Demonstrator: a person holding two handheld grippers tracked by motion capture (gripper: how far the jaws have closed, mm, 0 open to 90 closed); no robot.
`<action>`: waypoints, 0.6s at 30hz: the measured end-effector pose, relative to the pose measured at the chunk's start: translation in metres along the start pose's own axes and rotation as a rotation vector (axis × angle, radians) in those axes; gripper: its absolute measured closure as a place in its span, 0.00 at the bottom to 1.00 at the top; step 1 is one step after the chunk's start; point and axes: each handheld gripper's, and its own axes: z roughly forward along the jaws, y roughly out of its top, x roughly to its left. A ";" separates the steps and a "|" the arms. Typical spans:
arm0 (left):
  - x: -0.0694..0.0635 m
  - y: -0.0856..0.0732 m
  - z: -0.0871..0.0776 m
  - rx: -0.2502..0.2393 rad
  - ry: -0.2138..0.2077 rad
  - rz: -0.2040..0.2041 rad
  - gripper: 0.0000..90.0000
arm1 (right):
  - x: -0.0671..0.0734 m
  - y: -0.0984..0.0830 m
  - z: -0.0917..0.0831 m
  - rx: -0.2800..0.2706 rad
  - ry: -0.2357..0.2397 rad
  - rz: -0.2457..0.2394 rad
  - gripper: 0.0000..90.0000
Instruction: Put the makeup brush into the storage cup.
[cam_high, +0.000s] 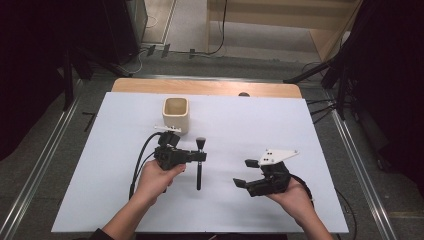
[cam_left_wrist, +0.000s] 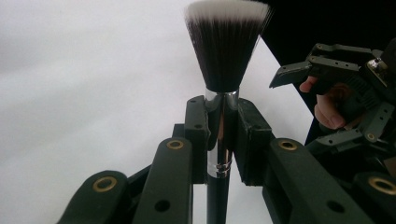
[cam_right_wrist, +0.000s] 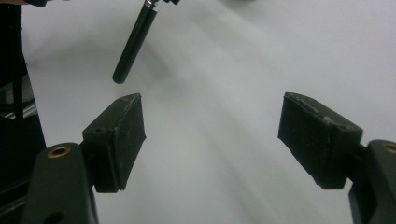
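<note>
**While the brush is caught, the cup still waits**

From the high view, you hold the left gripper (cam_high: 200, 156) with its jaws pinched on the brush (cam_high: 199, 167). The brush lies along the white table (cam_high: 280, 125), bristles pointing away from you toward the cup (cam_high: 176, 115). I cannot tell from here if the brush is lifted or resting. The cup stands upright just beyond your left gripper, a little to its left, and it looks empty. A small white thing (cam_high: 167, 129) sits at the foot of the cup. Your right gripper (cam_high: 244, 173) rests off to the side, well apart from the brush, jaws spread, holding nothing.

Through the left gripper view, the two jaws squeeze the shiny silver neck of the brush (cam_left_wrist: 219, 130), right under the dark bristles with white tips. The grab looks snug and straight. Your right gripper (cam_left_wrist: 299, 74) shows farther off, open.

Through the right gripper view, the right gripper (cam_right_wrist: 212, 140) has its jaws far apart with bare table between them. The black handle end of the brush (cam_right_wrist: 133, 44) pokes in near the top left.

So the grabbing part looks done. I think what is left is to lift the brush, carry it over the cup and drop it in.
</note>
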 end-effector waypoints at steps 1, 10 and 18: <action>0.000 0.000 0.000 -0.003 0.001 -0.002 0.86 | -0.001 -0.001 -0.001 0.003 -0.002 -0.003 0.26; 0.001 0.000 -0.002 -0.006 0.005 0.005 0.86 | -0.007 -0.016 -0.012 0.007 -0.019 0.003 0.26; 0.001 0.001 -0.004 -0.007 0.004 0.009 0.86 | -0.012 -0.027 -0.017 0.013 -0.038 0.005 0.26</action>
